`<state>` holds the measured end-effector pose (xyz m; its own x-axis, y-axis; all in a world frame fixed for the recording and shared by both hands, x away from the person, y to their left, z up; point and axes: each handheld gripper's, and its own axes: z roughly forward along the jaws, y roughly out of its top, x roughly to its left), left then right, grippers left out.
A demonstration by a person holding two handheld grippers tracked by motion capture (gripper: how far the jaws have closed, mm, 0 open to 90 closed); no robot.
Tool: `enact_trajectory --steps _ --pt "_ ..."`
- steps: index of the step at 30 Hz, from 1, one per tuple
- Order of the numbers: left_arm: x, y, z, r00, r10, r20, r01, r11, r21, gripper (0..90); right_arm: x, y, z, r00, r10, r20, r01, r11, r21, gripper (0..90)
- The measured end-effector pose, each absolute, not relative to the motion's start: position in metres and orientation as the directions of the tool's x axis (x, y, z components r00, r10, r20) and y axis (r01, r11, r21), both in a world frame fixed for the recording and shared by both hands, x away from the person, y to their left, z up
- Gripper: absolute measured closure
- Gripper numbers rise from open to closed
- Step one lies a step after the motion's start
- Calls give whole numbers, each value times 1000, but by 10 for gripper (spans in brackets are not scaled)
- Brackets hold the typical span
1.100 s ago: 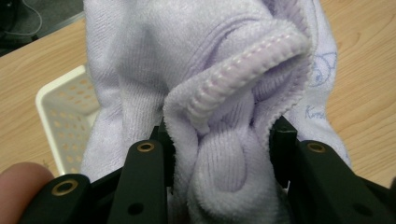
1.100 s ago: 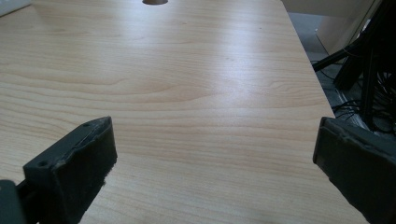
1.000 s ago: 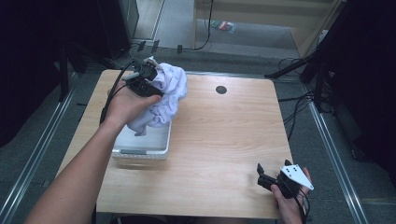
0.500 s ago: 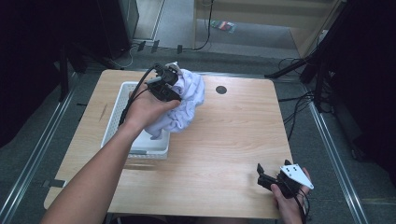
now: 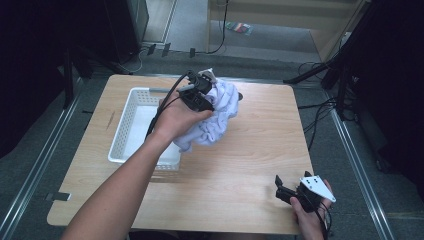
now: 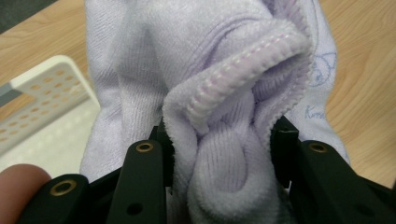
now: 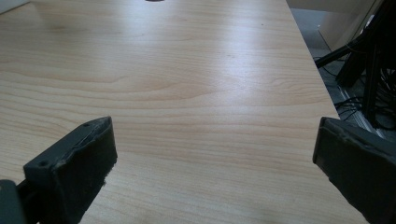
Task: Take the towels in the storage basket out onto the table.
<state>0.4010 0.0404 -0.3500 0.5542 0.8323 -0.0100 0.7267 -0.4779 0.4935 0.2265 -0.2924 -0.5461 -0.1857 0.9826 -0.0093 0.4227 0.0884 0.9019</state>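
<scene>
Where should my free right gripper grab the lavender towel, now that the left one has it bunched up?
Probably the low hanging fold of the towel, just right of the basket. It dangles free of the left gripper, which is clamped on the upper bunch. Bring the open right gripper in across the bare table, from the towel's right, fingers straddling the fold's edge.

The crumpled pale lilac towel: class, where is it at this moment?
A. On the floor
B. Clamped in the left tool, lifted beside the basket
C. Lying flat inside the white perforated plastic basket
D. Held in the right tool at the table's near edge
B: the left tool has its jaws shut on the crumpled pale lilac towel, raised right of the white perforated plastic basket.
</scene>
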Motion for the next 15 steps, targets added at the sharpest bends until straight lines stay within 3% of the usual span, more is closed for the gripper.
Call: enact_trajectory --steps 9,15 --pt "403 17 -366 573 819 -34 728 -489 480 600 226 -293 -546 -185 983 -3 422 82 903 0" --pt "406 1 -397 579 814 -52 738 -496 458 594 227 -293 -546 -188 982 -1 420 81 904 0"
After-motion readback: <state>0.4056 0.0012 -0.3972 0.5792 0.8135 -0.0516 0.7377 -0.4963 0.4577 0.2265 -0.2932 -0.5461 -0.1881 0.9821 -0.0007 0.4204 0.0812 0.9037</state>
